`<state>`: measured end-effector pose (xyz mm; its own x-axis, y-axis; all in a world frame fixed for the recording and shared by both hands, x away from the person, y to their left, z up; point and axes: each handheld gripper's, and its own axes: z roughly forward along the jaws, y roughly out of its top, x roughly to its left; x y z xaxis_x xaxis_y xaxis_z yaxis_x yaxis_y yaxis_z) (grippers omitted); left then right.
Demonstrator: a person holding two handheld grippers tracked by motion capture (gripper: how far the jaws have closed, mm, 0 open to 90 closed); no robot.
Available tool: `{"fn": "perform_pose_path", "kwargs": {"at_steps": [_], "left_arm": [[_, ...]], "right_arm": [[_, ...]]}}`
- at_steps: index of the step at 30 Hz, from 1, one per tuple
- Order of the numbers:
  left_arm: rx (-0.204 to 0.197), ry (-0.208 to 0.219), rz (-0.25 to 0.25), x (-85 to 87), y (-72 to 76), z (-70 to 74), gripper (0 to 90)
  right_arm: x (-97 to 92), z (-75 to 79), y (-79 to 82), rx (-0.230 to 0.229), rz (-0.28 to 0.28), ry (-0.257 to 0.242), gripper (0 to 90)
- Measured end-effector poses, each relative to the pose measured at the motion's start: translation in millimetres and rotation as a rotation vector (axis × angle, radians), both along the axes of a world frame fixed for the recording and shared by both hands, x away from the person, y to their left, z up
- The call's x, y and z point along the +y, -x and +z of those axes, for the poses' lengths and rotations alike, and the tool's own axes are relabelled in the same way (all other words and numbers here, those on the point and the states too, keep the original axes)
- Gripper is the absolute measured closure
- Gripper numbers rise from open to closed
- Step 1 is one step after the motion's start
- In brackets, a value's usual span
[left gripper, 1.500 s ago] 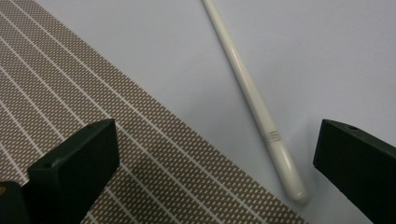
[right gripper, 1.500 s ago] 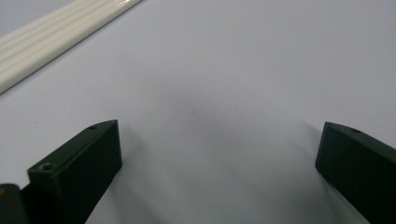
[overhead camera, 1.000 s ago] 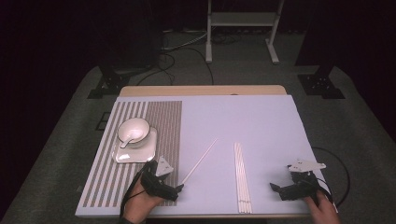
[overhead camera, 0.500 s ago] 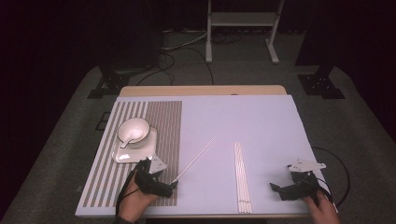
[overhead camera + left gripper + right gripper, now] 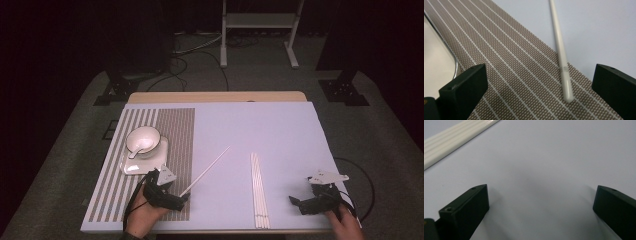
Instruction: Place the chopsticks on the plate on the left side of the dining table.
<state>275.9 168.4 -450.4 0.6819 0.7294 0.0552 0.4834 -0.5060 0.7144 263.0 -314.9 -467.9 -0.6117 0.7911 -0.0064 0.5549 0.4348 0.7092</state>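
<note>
A single white chopstick (image 5: 206,171) lies diagonally on the light table, its near end resting on the striped brown placemat (image 5: 175,130). My left gripper (image 5: 183,199) is open at that end. In the left gripper view the chopstick (image 5: 561,55) lies on the placemat (image 5: 506,62) between the wide-apart jaws of the gripper (image 5: 539,85), touching neither. My right gripper (image 5: 296,204) rests open near the front right edge, right of a bundle of white chopsticks (image 5: 259,190). The right gripper (image 5: 541,202) has only bare table between its jaws, with the bundle (image 5: 451,137) off to the upper left.
A white bowl (image 5: 143,140) with a spoon in it stands on a square white plate (image 5: 131,167) on the placemat, just behind my left hand. The plate's rim (image 5: 439,65) is close to the left jaw. The table's front edge (image 5: 220,231) lies just below both hands.
My left gripper has shifted slightly left, and the single chopstick's near end has swung left with it onto the placemat. The right gripper has stayed put.
</note>
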Motion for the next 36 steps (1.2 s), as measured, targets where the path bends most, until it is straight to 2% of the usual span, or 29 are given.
{"fn": "perform_pose_path", "kwargs": {"at_steps": [2,16,31,36], "left_arm": [[-0.004,0.02,-0.003,-2.2,0.3,0.9,0.0],[0.0,0.065,-0.04,-19.2,-2.7,7.2,0.0],[-0.01,0.084,-0.06,-39.6,-15.9,11.0,0.0],[-0.006,0.101,-0.063,-45.5,-22.6,9.2,0.0]], "right_arm": [[0.0,0.0,0.0,0.0,0.0,0.0,0.0],[0.0,0.0,0.0,0.0,0.0,0.0,0.0],[0.0,0.0,0.0,0.0,0.0,0.0,0.0],[0.0,0.0,0.0,0.0,0.0,0.0,0.0]]}}
